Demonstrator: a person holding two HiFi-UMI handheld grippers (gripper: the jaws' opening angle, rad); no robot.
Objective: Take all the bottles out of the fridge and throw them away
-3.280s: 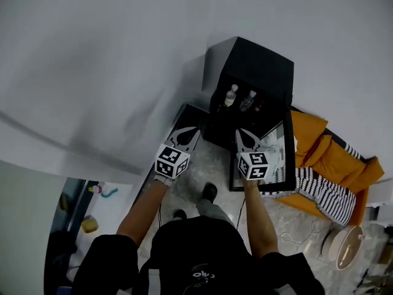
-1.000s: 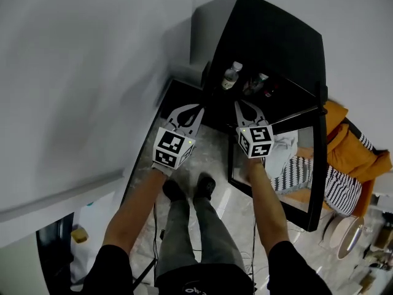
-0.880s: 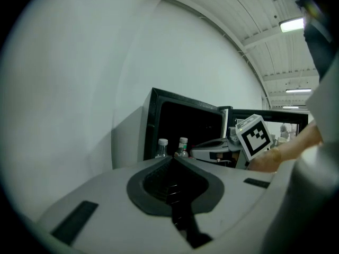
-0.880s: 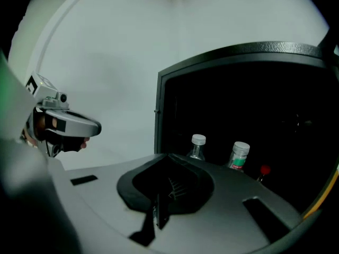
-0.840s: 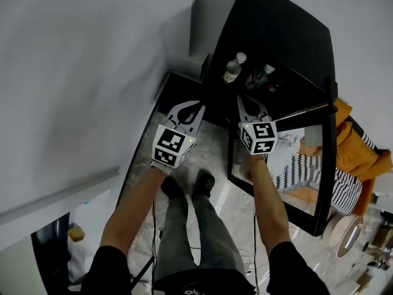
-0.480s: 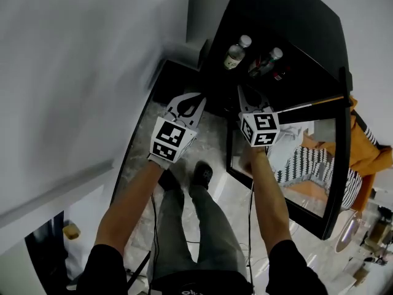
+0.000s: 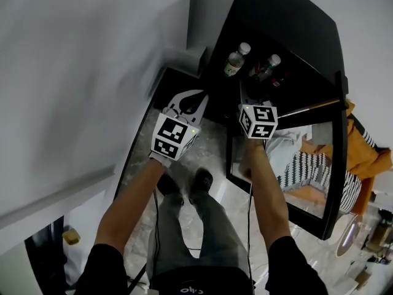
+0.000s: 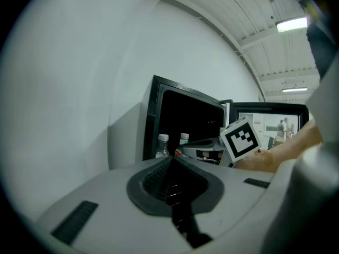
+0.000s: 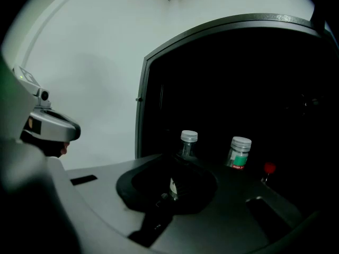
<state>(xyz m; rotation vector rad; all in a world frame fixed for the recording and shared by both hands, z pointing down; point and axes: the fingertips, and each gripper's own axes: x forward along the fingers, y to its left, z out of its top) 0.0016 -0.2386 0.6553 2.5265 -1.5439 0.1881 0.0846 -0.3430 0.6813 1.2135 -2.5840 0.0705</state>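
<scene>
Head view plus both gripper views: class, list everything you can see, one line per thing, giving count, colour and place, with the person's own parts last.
fridge: one, black, against the white wall, standing open
fridge door: one, black frame with glass, swung open at the right
left bottle: one, clear with white cap, inside the fridge
right bottle: one, white cap and green label, beside the first
small red thing: one, right of the bottles; too small to identify
orange fabric: one, beyond the door
striped cloth: one, black and white, behind the door glass
floor: grey stone
left gripper: one, white, shut, empty
right gripper: one, white, shut, empty, facing the bottles
shoes: two, black, on the floor
</scene>
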